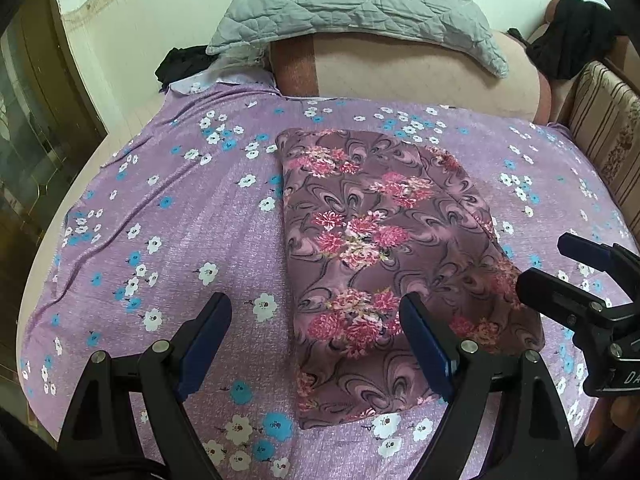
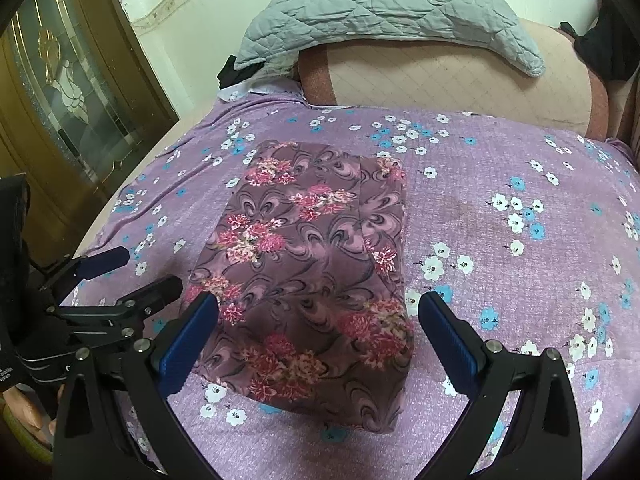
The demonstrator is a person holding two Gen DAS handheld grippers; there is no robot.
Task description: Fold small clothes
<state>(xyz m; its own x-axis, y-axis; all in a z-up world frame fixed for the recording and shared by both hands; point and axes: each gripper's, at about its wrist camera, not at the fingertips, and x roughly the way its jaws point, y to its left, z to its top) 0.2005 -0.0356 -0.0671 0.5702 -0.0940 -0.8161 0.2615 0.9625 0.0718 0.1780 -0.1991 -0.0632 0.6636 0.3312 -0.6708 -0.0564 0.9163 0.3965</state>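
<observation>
Floral garment (image 1: 384, 264), folded to a long rectangle, lying flat on the purple flowered bedsheet (image 1: 168, 248), near its middle. Left wrist view: left gripper (image 1: 316, 344) hovering low over the near end of the garment, jaws spread wide, nothing pinched, one blue pad over bare sheet and the other over the cloth's right part. Right gripper (image 1: 548, 268) seen from the side at the right edge, just beside the garment's right border, its two fingers apart, nothing between them. Further back, a grey quilted pad (image 1: 352, 4) draped on a pinkish sofa back (image 1: 420, 76), dark clothing (image 1: 568, 36) heaped at the far right, a striped cushion (image 1: 604, 128) beside it; only a sliver of door at the left. Right wrist view: same garment (image 2: 316, 276) now left of centre, a lengthwise fold line down its right part plainly visible; right gripper (image 2: 318, 344) spread wide above the near end, empty. Left gripper (image 2: 132, 276) entering from the left, near the garment's left border, fingers parted. Wooden door with a glass panel (image 2: 68, 92) shown in full here, a faint stain on the sheet (image 2: 464, 208) to the right; striped cushion out of view.
</observation>
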